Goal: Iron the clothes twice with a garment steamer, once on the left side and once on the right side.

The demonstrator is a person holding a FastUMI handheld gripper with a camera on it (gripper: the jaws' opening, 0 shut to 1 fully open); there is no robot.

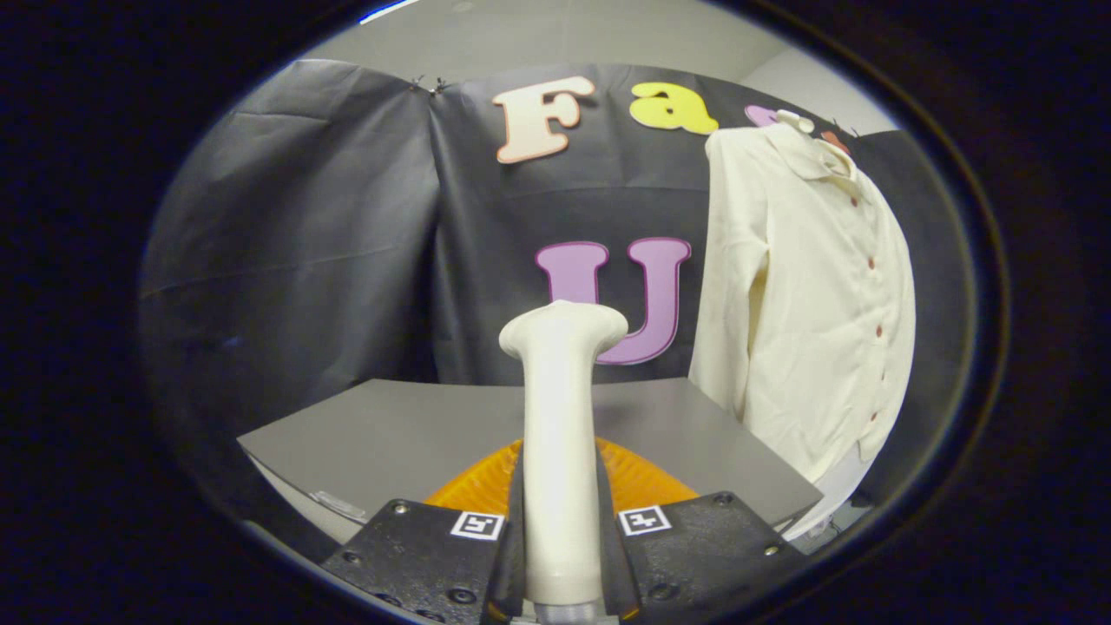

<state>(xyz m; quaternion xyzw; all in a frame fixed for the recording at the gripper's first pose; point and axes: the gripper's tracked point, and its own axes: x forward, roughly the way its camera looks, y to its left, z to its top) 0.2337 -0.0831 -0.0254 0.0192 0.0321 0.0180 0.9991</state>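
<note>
Cream-coloured and smooth, the steamer (560,451) stands up tall between the two sides of the claw (562,555). Both sides press on its long handle, so the claw is clamped on the steamer. Its rounded head is at the top and points a little toward the shirt (807,295).

The shirt is pale cream too. It hangs up on the booth wall, beside the steamer and well apart from it. It has a collar at the top, a long sleeve hanging down on the side nearest the steamer, and a row of small dark red buttons down the front. Its bottom edge hangs just past the far corner of the grey worktop (391,434). The cloth looks soft, with a few loose folds.

I think no ironing has started yet. To do this step well, carry the steamer over to the shirt, keep the grip tight so the handle does not slip, and turn the head flat toward the cloth. Then slide slowly down one side of the buttons.
</note>
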